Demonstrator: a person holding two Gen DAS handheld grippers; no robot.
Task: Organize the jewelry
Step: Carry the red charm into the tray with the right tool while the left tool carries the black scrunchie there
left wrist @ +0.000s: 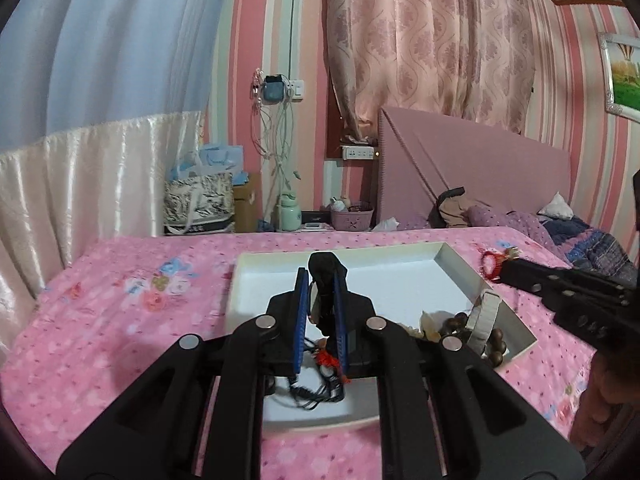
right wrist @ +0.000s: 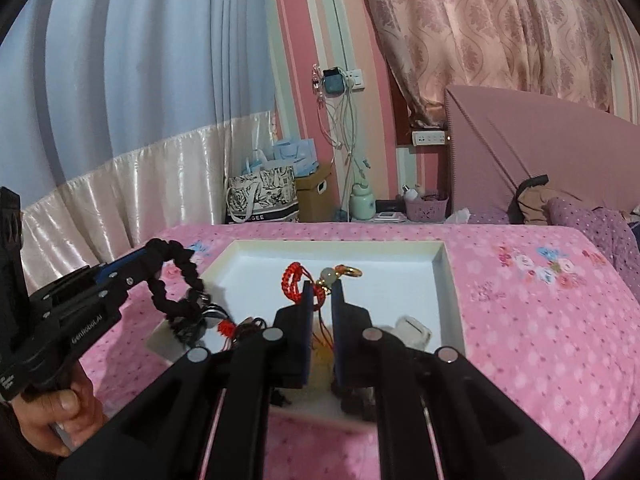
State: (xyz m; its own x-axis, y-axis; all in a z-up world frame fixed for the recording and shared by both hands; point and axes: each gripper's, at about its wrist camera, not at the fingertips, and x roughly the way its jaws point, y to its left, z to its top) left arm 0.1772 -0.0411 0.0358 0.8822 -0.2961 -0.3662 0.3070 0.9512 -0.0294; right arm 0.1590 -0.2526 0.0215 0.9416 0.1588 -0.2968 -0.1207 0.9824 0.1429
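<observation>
A white shallow box (left wrist: 448,258) lies on the pink bedspread and holds jewelry. My left gripper (left wrist: 322,276) is shut on a black braided bracelet (left wrist: 326,266) and holds it above the box's left side; the right wrist view shows the bracelet (right wrist: 176,276) hanging as a loop from the left gripper (right wrist: 150,252). My right gripper (right wrist: 323,288) is shut on a red cord bracelet (right wrist: 294,280) with a pale bead and gold ring (right wrist: 340,272), held over the box (right wrist: 450,280). In the left wrist view the red bracelet (left wrist: 491,262) hangs at the right gripper's tip (left wrist: 505,266).
Inside the box lie a white bangle (left wrist: 486,314), brown wooden beads (left wrist: 460,326) and dark cords with a red knot (left wrist: 328,360). Pillows and a headboard (left wrist: 480,168) stand at the right. A nightstand with a lilac basket (left wrist: 352,216) stands behind the bed.
</observation>
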